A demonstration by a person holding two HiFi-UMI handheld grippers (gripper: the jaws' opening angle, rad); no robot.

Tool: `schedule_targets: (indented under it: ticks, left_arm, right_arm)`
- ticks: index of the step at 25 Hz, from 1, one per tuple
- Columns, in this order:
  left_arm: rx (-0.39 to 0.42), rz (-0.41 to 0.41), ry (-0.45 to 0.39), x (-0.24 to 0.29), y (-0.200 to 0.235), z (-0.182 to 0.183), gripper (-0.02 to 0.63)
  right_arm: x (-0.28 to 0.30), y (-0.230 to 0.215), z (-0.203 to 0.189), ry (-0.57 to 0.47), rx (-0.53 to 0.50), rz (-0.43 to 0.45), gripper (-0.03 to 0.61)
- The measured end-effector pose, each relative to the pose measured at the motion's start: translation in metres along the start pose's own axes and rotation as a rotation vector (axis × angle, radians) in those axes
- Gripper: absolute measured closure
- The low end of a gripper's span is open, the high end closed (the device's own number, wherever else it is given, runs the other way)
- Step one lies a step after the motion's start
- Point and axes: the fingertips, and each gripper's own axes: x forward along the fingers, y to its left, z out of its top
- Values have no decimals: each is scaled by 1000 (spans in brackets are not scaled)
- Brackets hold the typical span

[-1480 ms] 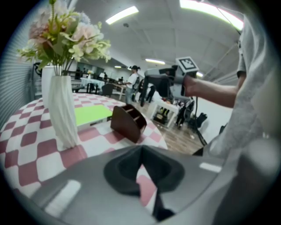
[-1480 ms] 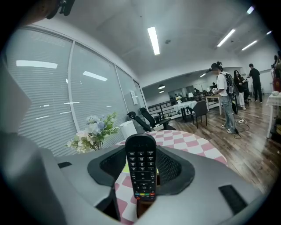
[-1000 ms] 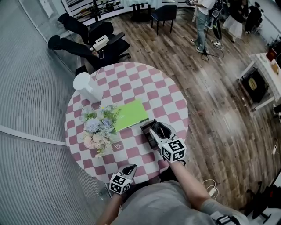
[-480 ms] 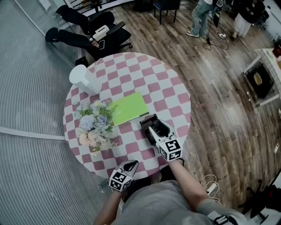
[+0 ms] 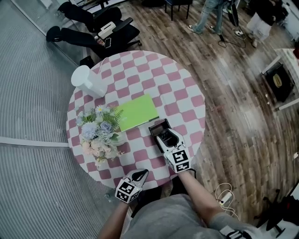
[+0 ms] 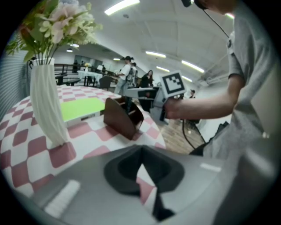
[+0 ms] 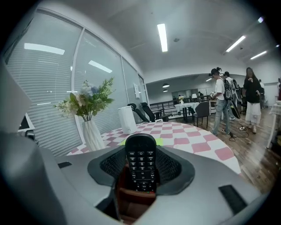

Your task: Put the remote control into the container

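A black remote control (image 7: 141, 165) stands upright between the pads of my right gripper (image 7: 141, 171), which is shut on its sides. Its lower end dips into the brown container (image 7: 134, 202) just below. In the head view the right gripper (image 5: 166, 138) hangs over that container (image 5: 158, 126) near the front right of the checkered table (image 5: 177, 88), and the gripper hides the remote. My left gripper (image 5: 140, 175) is shut and holds nothing, at the table's near edge. From the left gripper view (image 6: 141, 170) the container (image 6: 123, 117) lies ahead.
A white vase of flowers (image 5: 96, 133) stands at the table's left, a green book (image 5: 137, 112) in the middle and a white jug (image 5: 86, 80) at the back left. Black chairs (image 5: 93, 32) stand behind the table. People (image 5: 210, 14) stand on the wooden floor beyond.
The head view has drifted, so the table sits a little higher in the picture. Both grippers keep about the same places relative to the table and the container.
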Motion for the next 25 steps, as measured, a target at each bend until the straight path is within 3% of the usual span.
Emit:
schedule_targets:
  ticks: [9, 25]
  left_arm:
    - [8, -42, 17, 8, -14, -6, 613]
    - [4, -120, 32, 20, -49, -18, 614]
  right_arm:
    - [0, 2, -22, 39, -21, -16, 357]
    - [10, 5, -22, 33, -34, -57, 357]
